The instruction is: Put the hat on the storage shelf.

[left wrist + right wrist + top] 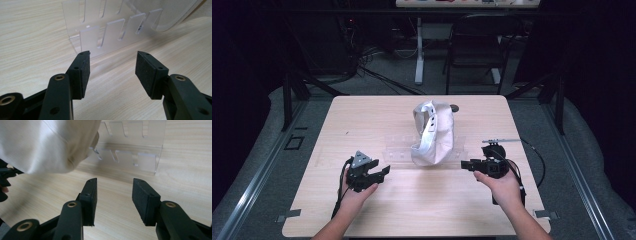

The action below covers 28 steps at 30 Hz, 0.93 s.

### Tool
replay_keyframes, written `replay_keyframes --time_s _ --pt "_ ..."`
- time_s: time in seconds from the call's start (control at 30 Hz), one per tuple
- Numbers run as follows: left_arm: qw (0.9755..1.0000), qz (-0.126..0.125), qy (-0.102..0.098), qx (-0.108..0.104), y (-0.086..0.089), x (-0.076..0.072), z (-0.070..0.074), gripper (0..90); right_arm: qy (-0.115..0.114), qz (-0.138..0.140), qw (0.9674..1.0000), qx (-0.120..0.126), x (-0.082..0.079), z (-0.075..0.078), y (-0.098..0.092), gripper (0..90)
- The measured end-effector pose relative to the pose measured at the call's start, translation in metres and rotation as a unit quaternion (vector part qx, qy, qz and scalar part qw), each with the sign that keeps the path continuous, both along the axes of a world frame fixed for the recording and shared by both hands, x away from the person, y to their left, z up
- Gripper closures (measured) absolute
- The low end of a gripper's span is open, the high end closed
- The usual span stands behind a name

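A pale wooden table [362, 120] carried a clear slotted rack [394, 150] at its centre, with a white cloth [432, 135] draped over the rack's three-o'clock end.

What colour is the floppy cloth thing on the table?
The cloth is white, slightly creamy; it shows best in the high view.

Overhead view; two low close-ups

A folding chair [477, 47] and a white desk leg [419, 52] stand beyond the counter [362, 120]; cables [377, 75] lie on the floor.
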<state>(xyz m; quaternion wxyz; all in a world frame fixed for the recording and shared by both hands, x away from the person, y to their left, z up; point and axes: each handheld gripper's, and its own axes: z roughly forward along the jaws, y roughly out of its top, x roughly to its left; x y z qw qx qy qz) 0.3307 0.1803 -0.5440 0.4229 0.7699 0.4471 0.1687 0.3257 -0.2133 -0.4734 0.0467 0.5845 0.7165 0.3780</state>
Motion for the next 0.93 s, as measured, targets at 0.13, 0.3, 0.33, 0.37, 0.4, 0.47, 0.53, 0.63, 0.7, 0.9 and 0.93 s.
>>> replay_keyframes --time_s 0.13,0.3,0.33,0.37,0.4,0.47,0.53,0.63,0.7,0.9,0.93 --pt "1.0000 -0.001 0.002 0.000 -0.001 0.000 -0.001 46.0 -0.011 -0.006 0.9998 -0.013 -0.008 -0.017 -0.003 54.5" --pt "1.0000 -0.003 0.004 0.003 -0.001 0.000 -0.002 45.9 -0.023 -0.012 0.9995 -0.016 -0.017 -0.034 -0.007 52.7" --pt "1.0000 -0.002 0.005 0.003 -0.002 0.000 -0.002 45.9 -0.024 -0.014 0.9995 -0.017 -0.020 -0.037 -0.007 52.2" --pt "1.0000 -0.003 0.005 0.003 -0.002 0.000 -0.002 45.9 -0.027 -0.013 0.9994 -0.016 -0.021 -0.041 -0.008 51.9" --pt "1.0000 -0.003 0.003 0.004 -0.002 0.000 -0.002 45.8 -0.024 -0.014 0.9995 -0.015 -0.024 -0.043 -0.010 51.5" --pt "1.0000 -0.003 0.003 0.004 -0.002 -0.001 -0.002 45.5 -0.032 -0.025 0.9991 -0.010 -0.027 -0.049 -0.012 50.5" --pt "1.0000 -0.002 0.003 0.006 -0.003 -0.001 -0.002 45.5 -0.042 -0.033 0.9986 -0.007 -0.030 -0.054 -0.016 50.4" --pt "1.0000 -0.005 0.003 0.008 -0.004 -0.001 -0.003 45.5 -0.048 -0.043 0.9977 -0.021 -0.035 -0.062 -0.021 50.4" --pt "0.9999 -0.007 0.004 0.008 -0.004 -0.001 -0.004 45.3 -0.045 -0.039 0.9976 -0.036 -0.038 -0.067 -0.024 50.3" --pt "0.9999 -0.014 0.004 0.009 -0.009 -0.001 -0.005 45.2 -0.086 -0.039 0.9952 -0.028 -0.048 -0.079 -0.025 49.6" --pt "0.9997 -0.019 0.003 0.013 -0.010 -0.001 -0.005 45.2 -0.088 -0.039 0.9947 -0.036 -0.049 -0.079 -0.028 49.5"
